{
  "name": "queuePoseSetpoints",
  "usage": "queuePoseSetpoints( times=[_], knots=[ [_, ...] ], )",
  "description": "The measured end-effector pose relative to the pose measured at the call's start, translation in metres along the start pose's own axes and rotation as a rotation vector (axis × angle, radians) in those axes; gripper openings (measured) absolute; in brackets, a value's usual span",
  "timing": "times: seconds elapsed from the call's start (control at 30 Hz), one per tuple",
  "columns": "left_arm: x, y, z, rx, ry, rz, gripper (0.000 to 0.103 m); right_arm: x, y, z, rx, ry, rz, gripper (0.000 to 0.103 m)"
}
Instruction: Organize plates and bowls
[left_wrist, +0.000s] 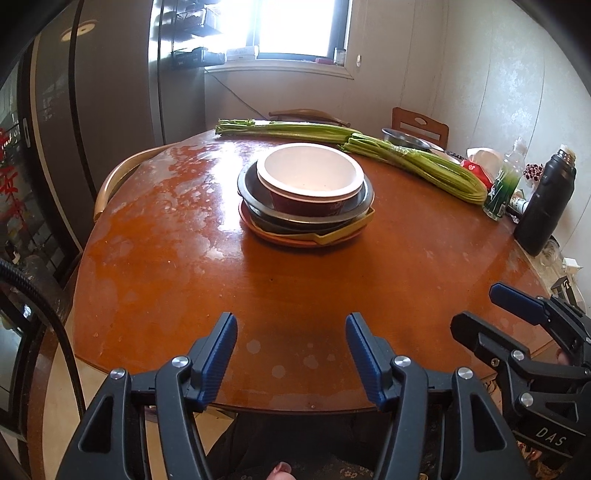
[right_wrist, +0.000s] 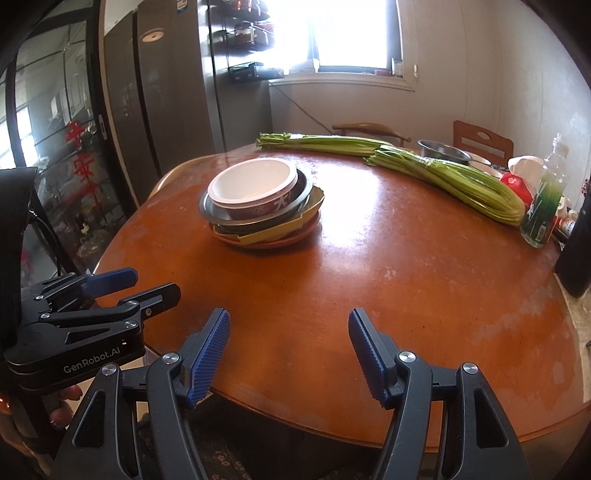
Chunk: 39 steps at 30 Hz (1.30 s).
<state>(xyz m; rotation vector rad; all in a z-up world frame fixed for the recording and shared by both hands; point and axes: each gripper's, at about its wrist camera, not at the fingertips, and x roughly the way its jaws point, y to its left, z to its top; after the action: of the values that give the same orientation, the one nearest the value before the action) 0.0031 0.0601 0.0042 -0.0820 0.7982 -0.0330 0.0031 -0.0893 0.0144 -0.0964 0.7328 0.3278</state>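
Observation:
A stack of dishes stands mid-table. On top is a red bowl with a white inside (left_wrist: 309, 173) (right_wrist: 253, 181). It sits in a grey metal bowl (left_wrist: 246, 188) (right_wrist: 210, 210), over a yellow square plate (left_wrist: 332, 236) (right_wrist: 273, 230) and an orange plate (left_wrist: 280, 240) (right_wrist: 299, 234). My left gripper (left_wrist: 290, 321) (right_wrist: 155, 282) hovers open over the table's near edge, well short of the stack, with nothing between its fingers. Beside it my right gripper (right_wrist: 290, 314) (left_wrist: 476, 306) is also open and holds nothing.
On the round brown table (left_wrist: 295, 280) two celery bunches (left_wrist: 417, 162) (right_wrist: 454, 181) lie behind the stack. A steel bowl (left_wrist: 404, 138), a green bottle (right_wrist: 545, 206) and a black flask (left_wrist: 546, 203) crowd the far right. Wooden chairs ring the table; a fridge (left_wrist: 92, 110) stands left.

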Motion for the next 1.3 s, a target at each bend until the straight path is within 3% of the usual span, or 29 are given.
queuePoseSetpoints(
  times=[1.3],
  knots=[
    [-0.001,-0.002,-0.008,0.013,0.001,0.035,0.061,0.003,-0.005,-0.012,0.013,0.018,0.005,0.069]
  ],
)
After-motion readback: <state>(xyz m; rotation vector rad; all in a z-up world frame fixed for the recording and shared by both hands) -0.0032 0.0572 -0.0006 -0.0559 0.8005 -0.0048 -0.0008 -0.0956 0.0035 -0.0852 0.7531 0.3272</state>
